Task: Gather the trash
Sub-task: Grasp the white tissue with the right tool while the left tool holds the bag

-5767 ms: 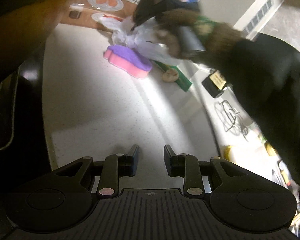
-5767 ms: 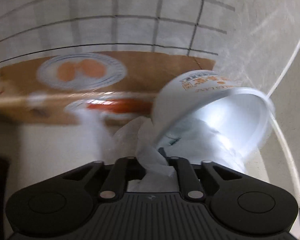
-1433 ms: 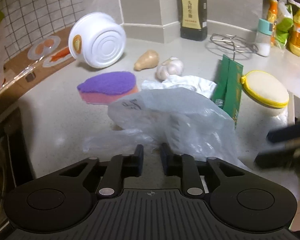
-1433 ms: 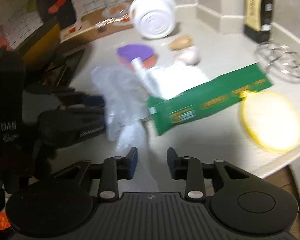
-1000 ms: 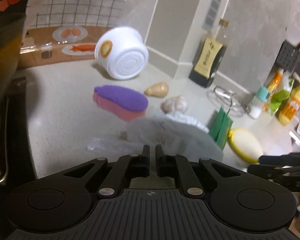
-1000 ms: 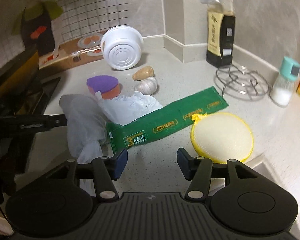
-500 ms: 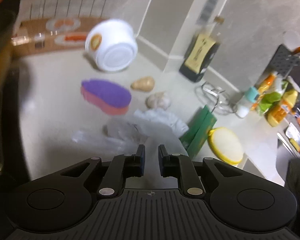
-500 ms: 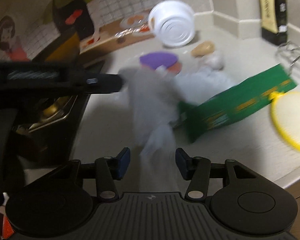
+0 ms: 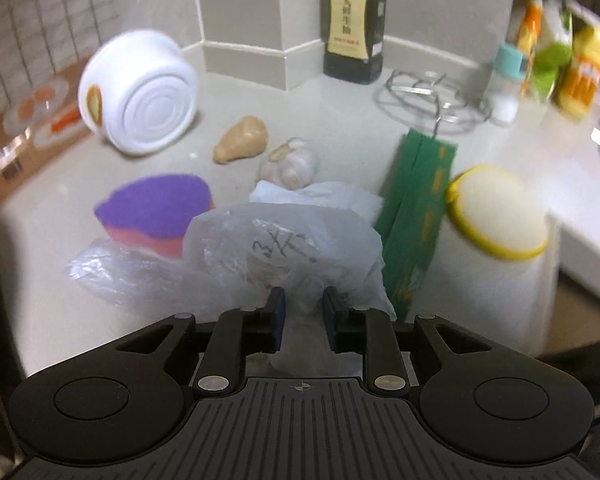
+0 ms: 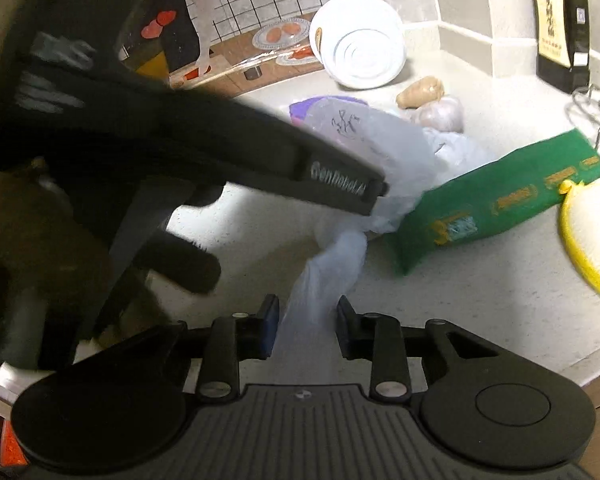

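Pale speckled stone makes the tabletop (image 9: pixel 60 168) of this kitchen corner, with grey wall behind and a dark soy sauce bottle (image 9: pixel 354 20) at the top middle of the left wrist view. On it lie a white plastic bowl on its side (image 9: pixel 140 92), a purple and pink sponge (image 9: pixel 156 208), a ginger piece (image 9: pixel 242 140), a garlic bulb (image 9: pixel 294 162), a long green paper packet (image 9: pixel 418 216) and a round yellow-edged scrubber (image 9: pixel 498 214).

The task's thing is the crumpled translucent plastic bag with black handwriting (image 9: pixel 284 248). It sits in the lower middle of the left wrist view, just beside the sponge and touching the green packet.

The left tongs (image 9: pixel 303 312) are opening, with a narrow gap. Bag film lies between the pads, but they do not seem to press it. In the right wrist view the bag's twisted tail (image 10: pixel 324 276) hangs down between the right tongs (image 10: pixel 307 330), which are closing; a small gap still shows on each side of the film.

I judge the step in hand as passing the bag from one tool to the other. To do it well, the right tongs should pinch the gathered tail fully before the left side lets go completely, because thin film slips easily. Catching several folds together is better than one layer. The lift should be slow, so the green packet is not dragged along.
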Motion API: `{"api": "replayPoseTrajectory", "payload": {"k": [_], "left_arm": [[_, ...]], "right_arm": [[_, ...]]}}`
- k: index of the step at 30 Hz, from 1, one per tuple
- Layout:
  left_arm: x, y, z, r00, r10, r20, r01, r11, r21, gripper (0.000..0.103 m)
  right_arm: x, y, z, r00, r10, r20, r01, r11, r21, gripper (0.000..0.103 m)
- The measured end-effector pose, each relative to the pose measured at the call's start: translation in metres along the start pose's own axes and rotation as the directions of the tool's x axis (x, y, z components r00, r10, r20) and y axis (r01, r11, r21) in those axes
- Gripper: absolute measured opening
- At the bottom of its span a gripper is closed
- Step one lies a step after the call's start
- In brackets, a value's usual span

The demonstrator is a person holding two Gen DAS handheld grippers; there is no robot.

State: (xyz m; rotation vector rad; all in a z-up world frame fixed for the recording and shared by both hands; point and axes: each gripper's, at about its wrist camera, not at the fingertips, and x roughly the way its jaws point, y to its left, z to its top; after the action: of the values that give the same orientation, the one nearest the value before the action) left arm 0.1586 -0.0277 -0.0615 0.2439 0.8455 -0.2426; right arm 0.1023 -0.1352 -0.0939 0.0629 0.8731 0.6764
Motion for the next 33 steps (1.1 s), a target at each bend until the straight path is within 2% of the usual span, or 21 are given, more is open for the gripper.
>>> {"api": "replayPoseTrajectory", "payload": {"k": [5,8,11,14,18,20,23,28,33], "left_arm": [[0.008,-0.017,0.001,0.997,0.081,0.004,-0.08,0.985,0.153,0.024],[0.013,-0.018,0.001,0.996,0.092,0.018,-0.094,0.982,0.166,0.024],[0.017,-0.008,0.002,0.994,0.093,0.051,-0.098,0.989,0.107,0.024],[0.018,0.004,0.001,0.992,0.109,0.064,-0.11,0.994,0.025,0.024],[0.009,0.028,-0.002,0.995,0.055,0.081,-0.043,0.99,-0.135,0.014],[0.001,0.036,-0.011,0.994,0.058,0.097,-0.038,0.981,-0.188,0.011],[-0.015,0.04,-0.024,0.99,0.066,0.123,-0.04,0.977,-0.209,0.01],[-0.054,0.051,-0.043,0.983,0.057,0.175,-0.003,0.955,-0.297,0.01],[-0.096,0.05,-0.062,0.97,0.036,0.239,0.04,0.951,-0.307,0.01]], "right_arm": [[-0.032,-0.015,-0.006,0.997,-0.072,0.035,0.073,0.996,-0.047,0.031],[-0.054,-0.034,-0.012,0.991,-0.126,0.054,0.128,0.992,-0.024,0.032],[-0.072,-0.053,-0.012,0.98,-0.177,0.095,0.175,0.984,0.034,0.041],[-0.084,-0.067,-0.007,0.967,-0.215,0.139,0.205,0.975,0.084,0.043],[-0.087,-0.075,-0.003,0.957,-0.238,0.168,0.22,0.968,0.117,0.045],[-0.085,-0.077,0.0,0.957,-0.231,0.175,0.211,0.969,0.127,0.045],[-0.079,-0.077,0.008,0.96,-0.214,0.179,0.193,0.973,0.13,0.046],[-0.054,-0.076,0.039,0.97,-0.173,0.169,0.155,0.981,0.115,0.048],[-0.024,-0.063,0.064,0.983,-0.12,0.14,0.109,0.991,0.083,0.06]]}}
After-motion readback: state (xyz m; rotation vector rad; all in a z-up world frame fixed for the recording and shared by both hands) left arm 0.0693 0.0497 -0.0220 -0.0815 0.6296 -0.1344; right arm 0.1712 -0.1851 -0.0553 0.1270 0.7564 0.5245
